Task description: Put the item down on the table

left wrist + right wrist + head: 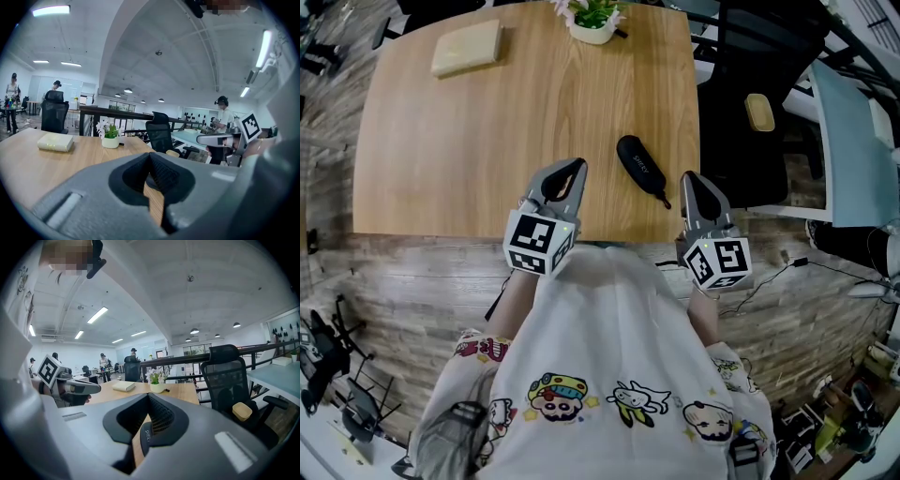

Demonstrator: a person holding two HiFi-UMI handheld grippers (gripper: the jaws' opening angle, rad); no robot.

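Note:
A black oblong case [639, 166] with a short strap lies flat on the wooden table [469, 141], near its front right corner. In the right gripper view the same black case [146, 437] shows low through the gap behind my jaws, apart from them. My left gripper [577, 166] hovers over the table's front edge, just left of the case, its jaws together with nothing in them. My right gripper [689, 179] is at the table's right front corner, right of the case, also shut and empty. The closed tips of each gripper show in its own view, left [150, 155] and right [149, 396].
A beige block [467, 47] lies at the table's far left, and a white pot with a plant [593, 21] stands at the far edge. A black office chair [750, 103] carrying a small yellow object [759, 112] stands right of the table. Other people work at desks in the distance.

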